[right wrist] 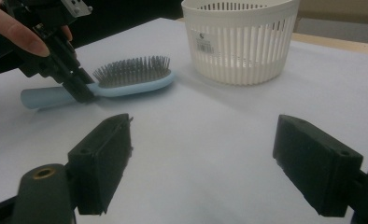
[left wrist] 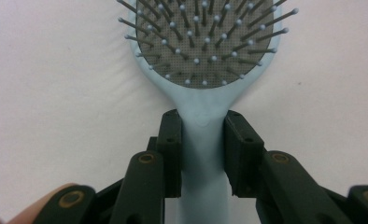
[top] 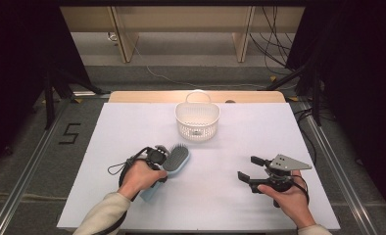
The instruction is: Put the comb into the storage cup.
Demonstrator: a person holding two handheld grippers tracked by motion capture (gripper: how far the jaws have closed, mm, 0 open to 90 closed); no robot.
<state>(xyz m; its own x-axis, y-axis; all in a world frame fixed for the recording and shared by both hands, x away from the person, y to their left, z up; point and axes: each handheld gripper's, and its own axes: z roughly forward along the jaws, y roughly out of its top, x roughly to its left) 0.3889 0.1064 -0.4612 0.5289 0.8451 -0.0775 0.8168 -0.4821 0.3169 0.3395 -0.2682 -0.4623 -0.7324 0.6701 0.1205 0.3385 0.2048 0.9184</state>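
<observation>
Here, at a white-topped table:
Step in hand: the grasp. The left gripper (left wrist: 202, 140) has its two black jaws pinched on the neck of a pale blue hairbrush (top: 174, 160), where the handle widens into the head, with the pads pressed to either side of the plastic.
Where the brush lies: flat on the table (top: 220, 196), bristles up, at the person's left and near the front edge, well apart from the white slatted basket (top: 197, 121) that stands farther back near the middle.
Long axis: in the high view it runs on a slant, the handle end low and left under the left hand (top: 141, 177), the bristled head up and right.
Pointing: the head aims roughly toward the basket, though off to its left side.
Right gripper (right wrist: 210, 158): jaws spread wide and holding nothing, resting over bare table at the person's right, aimed across at the brush and basket.
Next move, as judged: lift the brush off the surface without letting it pivot in the narrow grip, then carry it toward the basket, head leading.
Risk: the smooth neck could slip or turn between the pads.
</observation>
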